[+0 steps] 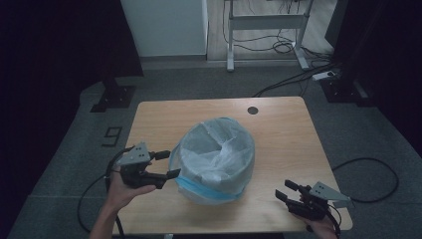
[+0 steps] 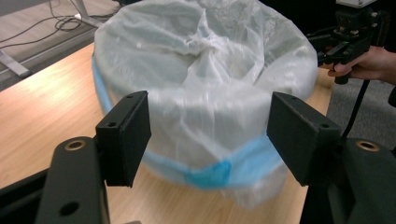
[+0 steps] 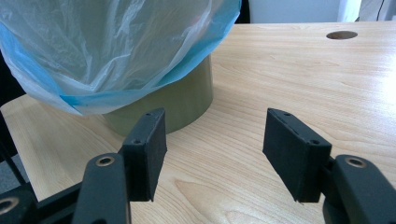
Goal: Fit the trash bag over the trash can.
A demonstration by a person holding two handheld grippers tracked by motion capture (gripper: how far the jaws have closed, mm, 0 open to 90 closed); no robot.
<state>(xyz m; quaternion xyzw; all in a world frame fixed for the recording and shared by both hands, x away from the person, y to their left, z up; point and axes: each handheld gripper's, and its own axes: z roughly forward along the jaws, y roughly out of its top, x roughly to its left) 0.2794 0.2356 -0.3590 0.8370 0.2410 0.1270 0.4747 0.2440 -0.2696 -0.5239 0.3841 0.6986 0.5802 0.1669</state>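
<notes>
High view: the bin (image 1: 215,191), lined with a white bag (image 1: 216,152), sits at centre on the table (image 1: 278,129). My left gripper (image 1: 171,164), jaws apart, is just left of it. My right gripper (image 1: 283,190), lower right, is open, well apart.

Left gripper view: bag (image 2: 205,88) fills centre, between my empty jaws.

Right gripper view: bin (image 3: 180,100) upper left, jaws open.

Your bag (image 3: 112,51) is covering most of the green bin (image 3: 177,100); the right gripper view is cutting off the bag's top.
</notes>
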